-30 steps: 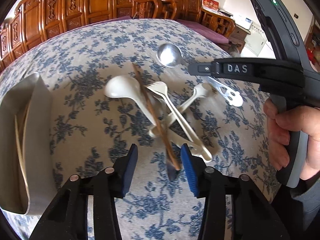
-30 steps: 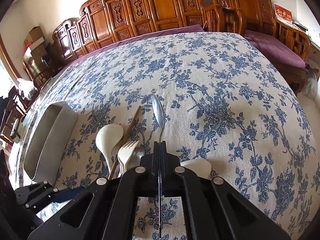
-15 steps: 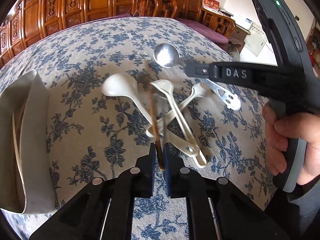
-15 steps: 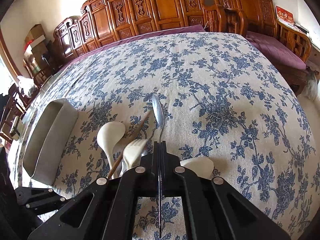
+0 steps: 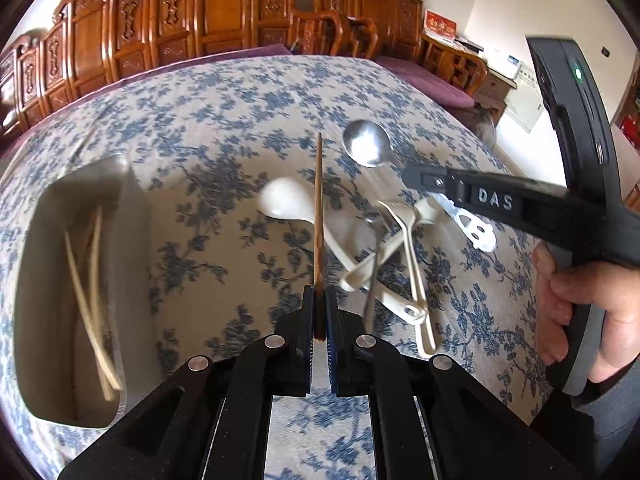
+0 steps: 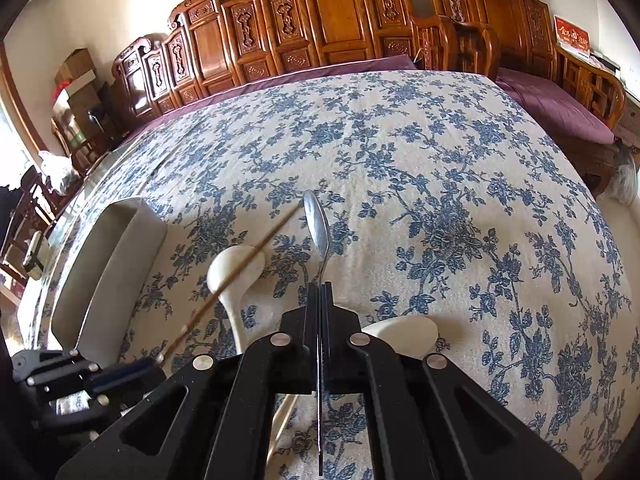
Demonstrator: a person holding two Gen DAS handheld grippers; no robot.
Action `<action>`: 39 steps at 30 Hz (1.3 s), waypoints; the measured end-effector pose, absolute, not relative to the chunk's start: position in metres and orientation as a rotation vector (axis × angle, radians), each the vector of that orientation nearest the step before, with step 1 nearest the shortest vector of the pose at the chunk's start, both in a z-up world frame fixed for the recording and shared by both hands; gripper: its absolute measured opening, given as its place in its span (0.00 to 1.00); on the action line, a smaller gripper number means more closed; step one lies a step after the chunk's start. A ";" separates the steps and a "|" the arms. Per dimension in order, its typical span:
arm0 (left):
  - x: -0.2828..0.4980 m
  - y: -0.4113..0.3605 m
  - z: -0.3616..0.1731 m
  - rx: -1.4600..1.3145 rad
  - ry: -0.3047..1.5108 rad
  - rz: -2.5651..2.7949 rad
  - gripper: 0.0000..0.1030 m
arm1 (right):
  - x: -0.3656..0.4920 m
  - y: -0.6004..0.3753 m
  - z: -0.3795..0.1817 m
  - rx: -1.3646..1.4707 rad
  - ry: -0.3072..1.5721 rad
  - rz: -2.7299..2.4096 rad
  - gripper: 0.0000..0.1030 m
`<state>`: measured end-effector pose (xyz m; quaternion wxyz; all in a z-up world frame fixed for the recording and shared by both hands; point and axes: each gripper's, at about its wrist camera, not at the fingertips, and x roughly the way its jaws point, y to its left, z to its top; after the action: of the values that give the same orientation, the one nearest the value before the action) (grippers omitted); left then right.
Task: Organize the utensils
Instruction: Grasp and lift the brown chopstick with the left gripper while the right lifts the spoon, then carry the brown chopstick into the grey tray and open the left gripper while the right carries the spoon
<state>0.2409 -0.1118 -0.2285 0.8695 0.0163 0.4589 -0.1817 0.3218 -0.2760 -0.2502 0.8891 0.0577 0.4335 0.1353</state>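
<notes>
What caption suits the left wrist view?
Left tongs grip a chopstick beside the tray; right tongs hold a metal spoon.

The tray (image 5: 132, 248) sits on the tablecloth (image 5: 208, 128), left of the utensil pile (image 5: 384, 264) (pieces crossed over one another); chopsticks (image 5: 90, 292) lie inside the tray.

One brown chopstick (image 5: 319, 200), one metal spoon (image 5: 367, 149), one metal tray (image 5: 132, 216), two grippers.

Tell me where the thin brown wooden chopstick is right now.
The thin brown wooden chopstick is clamped in the left gripper, pointing away above the white plastic spoon, right of the grey metal tray.
</notes>
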 end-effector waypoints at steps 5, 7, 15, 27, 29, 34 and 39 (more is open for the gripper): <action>0.237 -0.096 -0.217 0.035 0.941 -0.353 0.04 | 0.317 -0.268 -0.247 0.115 0.893 0.297 0.02; 0.234 -0.090 -0.212 0.040 0.934 -0.343 0.04 | 0.314 -0.265 -0.245 0.114 0.890 0.306 0.02; 0.220 -0.068 -0.194 0.073 0.915 -0.305 0.04 | 0.300 -0.244 -0.229 0.102 0.854 0.368 0.02; 0.199 -0.004 -0.178 0.040 0.914 -0.206 0.04 | 0.281 -0.206 -0.216 0.049 0.826 0.455 0.02; 0.198 0.007 -0.177 0.035 0.914 -0.184 0.04 | 0.280 -0.201 -0.216 0.042 0.826 0.464 0.02; 0.202 0.029 -0.180 0.019 0.927 -0.138 0.04 | 0.276 -0.192 -0.216 0.026 0.827 0.479 0.02; 0.210 0.042 -0.188 0.014 0.954 -0.107 0.04 | 0.274 -0.185 -0.218 0.009 0.832 0.490 0.02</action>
<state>0.2102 0.0417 -0.1880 0.8870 0.0066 0.4589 -0.0516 0.2743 -0.1854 -0.2182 0.8857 0.0043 0.4001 0.2357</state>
